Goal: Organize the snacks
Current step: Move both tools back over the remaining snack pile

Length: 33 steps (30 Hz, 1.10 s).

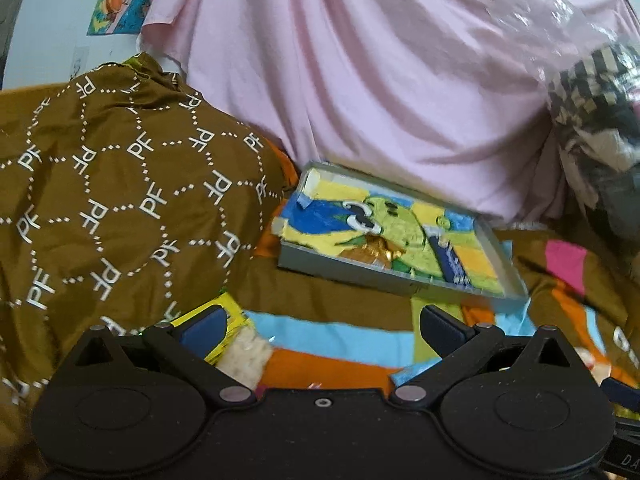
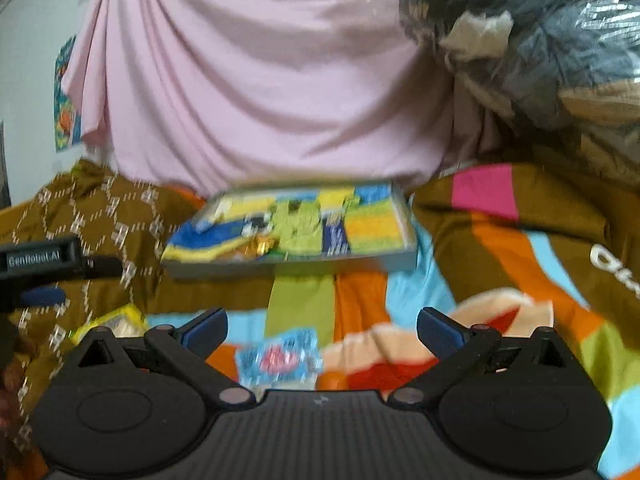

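Note:
A grey tray (image 1: 340, 276) lined with a bright cartoon towel lies on the bed ahead. It holds a gold-wrapped snack (image 1: 376, 250) and a dark blue packet (image 1: 454, 266). My left gripper (image 1: 322, 326) is open and holds nothing. A yellow packet of pale crackers (image 1: 236, 344) lies right by its left finger. My right gripper (image 2: 322, 330) is also open, hovering over a blurred blue and pink packet (image 2: 280, 358) on the blanket. In the right wrist view the tray (image 2: 280, 268) is straight ahead and the yellow packet (image 2: 116, 322) is at lower left.
A striped brown, orange and blue blanket (image 2: 360, 304) covers the bed. A brown patterned cloth heap (image 1: 120, 184) rises on the left, pink draped fabric (image 1: 360, 80) behind the tray, and a clear bag of clothes (image 2: 540, 40) at the upper right.

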{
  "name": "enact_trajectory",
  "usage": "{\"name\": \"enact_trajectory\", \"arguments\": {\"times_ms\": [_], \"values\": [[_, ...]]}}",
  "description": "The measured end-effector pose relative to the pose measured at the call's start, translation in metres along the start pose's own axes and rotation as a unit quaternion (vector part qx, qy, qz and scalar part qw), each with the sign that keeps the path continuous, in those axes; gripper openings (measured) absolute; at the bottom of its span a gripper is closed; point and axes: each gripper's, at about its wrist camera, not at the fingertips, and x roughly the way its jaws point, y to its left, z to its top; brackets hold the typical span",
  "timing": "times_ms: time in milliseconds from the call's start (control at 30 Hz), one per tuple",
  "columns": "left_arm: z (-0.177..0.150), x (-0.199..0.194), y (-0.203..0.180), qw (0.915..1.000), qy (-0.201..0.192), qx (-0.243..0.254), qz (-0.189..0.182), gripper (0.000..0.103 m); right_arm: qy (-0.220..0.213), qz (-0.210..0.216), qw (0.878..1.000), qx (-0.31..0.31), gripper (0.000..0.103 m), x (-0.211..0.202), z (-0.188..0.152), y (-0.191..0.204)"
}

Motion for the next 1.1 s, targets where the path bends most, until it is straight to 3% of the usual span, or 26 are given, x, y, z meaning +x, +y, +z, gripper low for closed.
{"name": "enact_trajectory", "arguments": {"times_ms": [233,367,633,733,900,1100], "values": [[-0.019,-0.004,0.013,0.9972,0.049,0.054,-0.012,0.102,0.063,0.028,0.996,-0.052,0.103,0.001,-0.017,0.022],[-0.028,-0.004,0.025,0.9933,0.082,0.080,-0.005,0.102,0.105,0.043,0.988,-0.103,0.103,0.013,-0.027,0.040],[-0.042,-0.003,0.045,0.9860,0.121,0.115,-0.005,0.102,0.139,0.095,0.969,-0.178,0.103,0.023,-0.043,0.071],[-0.048,-0.001,0.044,0.9832,0.129,0.128,-0.016,0.102,0.132,0.105,0.954,-0.246,0.103,0.024,-0.049,0.084],[-0.061,0.001,0.034,0.9723,0.139,0.185,-0.036,0.102,0.095,0.116,0.912,-0.382,0.103,0.025,-0.069,0.103],[-0.069,0.006,0.020,0.9557,0.141,0.252,-0.060,0.102,0.094,0.134,0.892,-0.421,0.103,0.030,-0.077,0.103]]}}
